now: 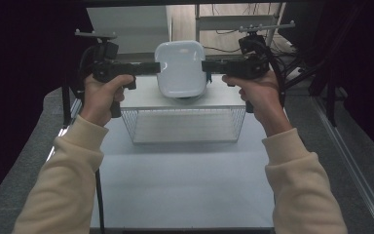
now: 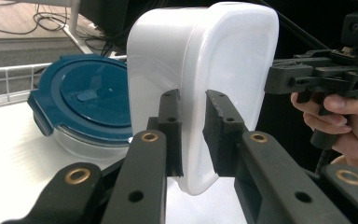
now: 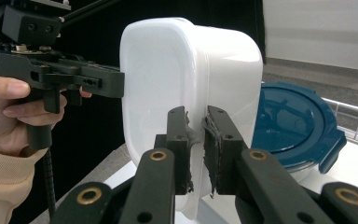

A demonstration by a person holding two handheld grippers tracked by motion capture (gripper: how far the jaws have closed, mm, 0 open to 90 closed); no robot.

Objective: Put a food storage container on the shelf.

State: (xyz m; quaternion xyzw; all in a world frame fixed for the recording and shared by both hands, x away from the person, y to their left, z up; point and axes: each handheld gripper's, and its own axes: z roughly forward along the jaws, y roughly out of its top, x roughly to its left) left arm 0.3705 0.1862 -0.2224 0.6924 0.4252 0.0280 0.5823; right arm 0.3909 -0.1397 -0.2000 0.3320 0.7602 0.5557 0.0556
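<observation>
Right now I'm holding the white container (image 1: 180, 68) up off the shelf w/ both grippers, left gripper (image 2: 193, 133) & right gripper (image 3: 196, 149) each pinching its rim, above the blue-lidded bowl (image 2: 86, 100); pickup done, placing prob. left.

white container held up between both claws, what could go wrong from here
1. Each claw, left claw and right claw, pinches only a thin edge of the white container, so the smooth plastic could slip or swing.
2. It hangs in the air above the shelf; a drop could hit the blue-lidded bowl right beside it.
3. If the two hands drift apart, one grip may tear loose.
</observation>
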